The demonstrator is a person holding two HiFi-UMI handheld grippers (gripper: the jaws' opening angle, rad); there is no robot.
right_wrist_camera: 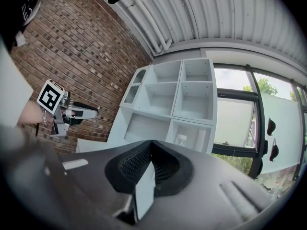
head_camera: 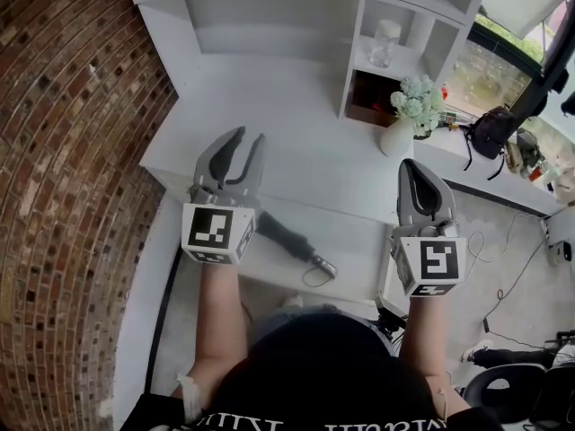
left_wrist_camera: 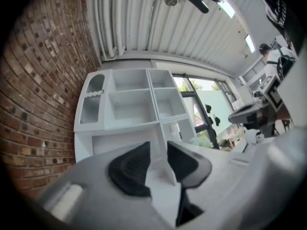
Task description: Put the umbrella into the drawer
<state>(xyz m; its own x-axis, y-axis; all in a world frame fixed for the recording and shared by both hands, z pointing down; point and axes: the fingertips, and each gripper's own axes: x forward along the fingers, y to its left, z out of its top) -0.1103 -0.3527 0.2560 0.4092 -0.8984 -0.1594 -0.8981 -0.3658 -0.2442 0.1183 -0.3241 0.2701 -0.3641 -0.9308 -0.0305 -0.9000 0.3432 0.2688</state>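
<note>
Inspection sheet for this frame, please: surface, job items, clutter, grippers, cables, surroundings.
Surface: white desk under a white shelf unit; desktop bare except at its right end.
Job's things: folded black umbrella lies in the open drawer; the drawer is not shut.
Clutter: vase of white flowers at the desk's right end; glass jar in a shelf cubby; black bag on the sill.
Grippers: left gripper raised over the desk, jaws apart, nothing between them; right gripper jaws together, empty.
Cables: thin cable on the floor at right.
Surroundings: brick wall at left, window at right.
</note>
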